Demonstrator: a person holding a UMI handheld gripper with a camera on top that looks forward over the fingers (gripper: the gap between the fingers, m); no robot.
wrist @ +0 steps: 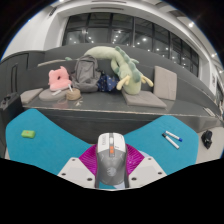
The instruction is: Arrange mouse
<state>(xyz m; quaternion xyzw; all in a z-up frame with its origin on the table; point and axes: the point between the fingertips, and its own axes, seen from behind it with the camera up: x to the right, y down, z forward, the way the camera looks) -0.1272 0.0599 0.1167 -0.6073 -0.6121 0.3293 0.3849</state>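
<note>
The grey-and-white computer mouse (111, 158) lies on the turquoise table (60, 128) at its near edge, directly between the pink pads of the hand-held gripper (111, 172), whose fingers sit narrow about its flanks; whether both pads actually press on it I cannot tell. Judging by its look, the mouse is a light, rigid plastic shell with smooth, rounded, rather slippery sides, so the hold belongs low on the two long flanks near the middle, clear of the buttons and wheel. To the far right lies a small white marker (172, 139); to the far left a little green block (29, 132). Beyond the table, a grey surface carries plush toys (122, 68) and clothing.
</note>
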